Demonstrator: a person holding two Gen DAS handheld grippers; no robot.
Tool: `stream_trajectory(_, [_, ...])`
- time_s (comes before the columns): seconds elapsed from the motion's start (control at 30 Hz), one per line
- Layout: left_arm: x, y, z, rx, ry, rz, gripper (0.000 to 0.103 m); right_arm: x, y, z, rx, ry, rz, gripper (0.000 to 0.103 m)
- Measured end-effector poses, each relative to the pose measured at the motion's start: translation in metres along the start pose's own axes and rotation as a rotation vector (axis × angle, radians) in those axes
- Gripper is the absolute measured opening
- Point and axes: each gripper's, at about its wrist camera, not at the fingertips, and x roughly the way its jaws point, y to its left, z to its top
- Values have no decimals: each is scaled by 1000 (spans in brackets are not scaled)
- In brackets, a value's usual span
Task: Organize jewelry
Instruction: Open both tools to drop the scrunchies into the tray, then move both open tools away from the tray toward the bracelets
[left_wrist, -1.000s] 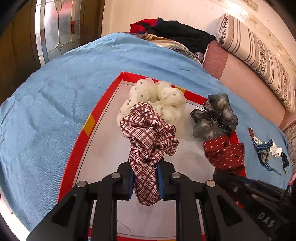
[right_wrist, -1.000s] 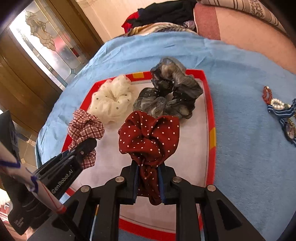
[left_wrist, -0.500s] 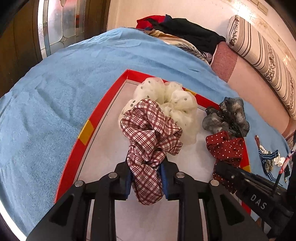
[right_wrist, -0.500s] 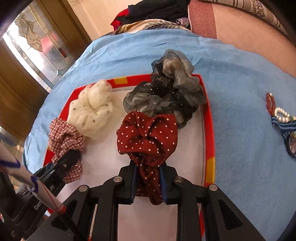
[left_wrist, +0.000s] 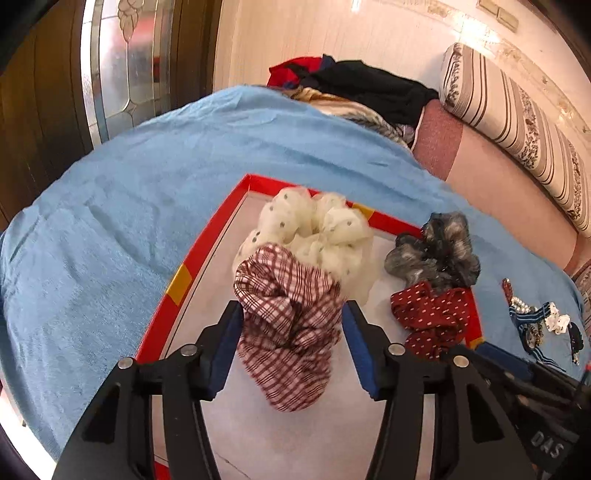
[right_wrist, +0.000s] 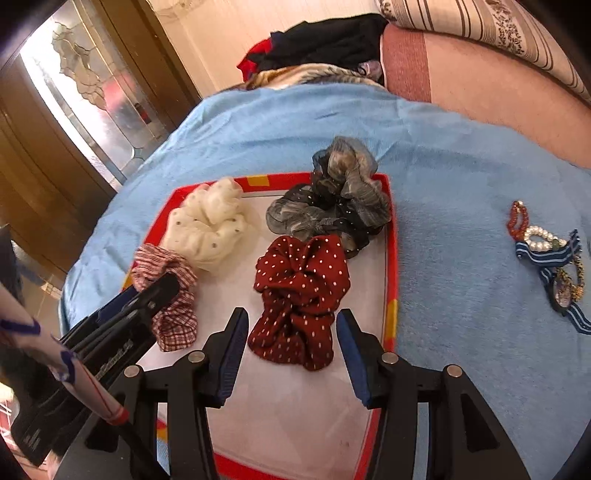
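Observation:
A red-rimmed white tray (left_wrist: 192, 266) (right_wrist: 391, 258) lies on a blue cloth. My left gripper (left_wrist: 291, 325) is open, jaws wide on either side of a red-and-white checked scrunchie (left_wrist: 291, 325) (right_wrist: 170, 295) that rests on the tray. My right gripper (right_wrist: 291, 332) is open around a dark red polka-dot scrunchie (right_wrist: 301, 291) (left_wrist: 428, 314) lying on the tray. A cream dotted scrunchie (left_wrist: 314, 236) (right_wrist: 208, 225) and a grey sheer scrunchie (left_wrist: 436, 251) (right_wrist: 336, 192) lie at the tray's far side.
Bracelets, a pearl string and a striped ribbon piece (right_wrist: 546, 251) (left_wrist: 535, 317) lie on the blue cloth (right_wrist: 461, 295) right of the tray. Folded clothes (left_wrist: 362, 88) and a striped bolster (left_wrist: 517, 110) sit beyond. A glass-panelled door (left_wrist: 122, 62) stands at the left.
Both grippers have opened and let go of their scrunchies, which now lie on the tray. Both grippers have pulled back a little.

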Motion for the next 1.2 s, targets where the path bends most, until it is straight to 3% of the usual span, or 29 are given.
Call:
stream_trajectory(0.3, [-16, -42, -3, 89, -73, -47, 57, -48, -18, -14, 31, -57, 23, 54])
stream_trajectory(0.63, [-23, -128, -28, 246, -95, -159, 57, -105, -99, -27, 125, -126, -21, 54])
stream_trajectory(0.93, [-5, -200, -77, 375, 64, -307, 58, -130, -194, -39, 271, -171, -56, 54])
stream_trajectory(1.2, [2, -241, -105, 374, 142, -303, 58, -142, -279, -45, 432, -204, -82, 54])
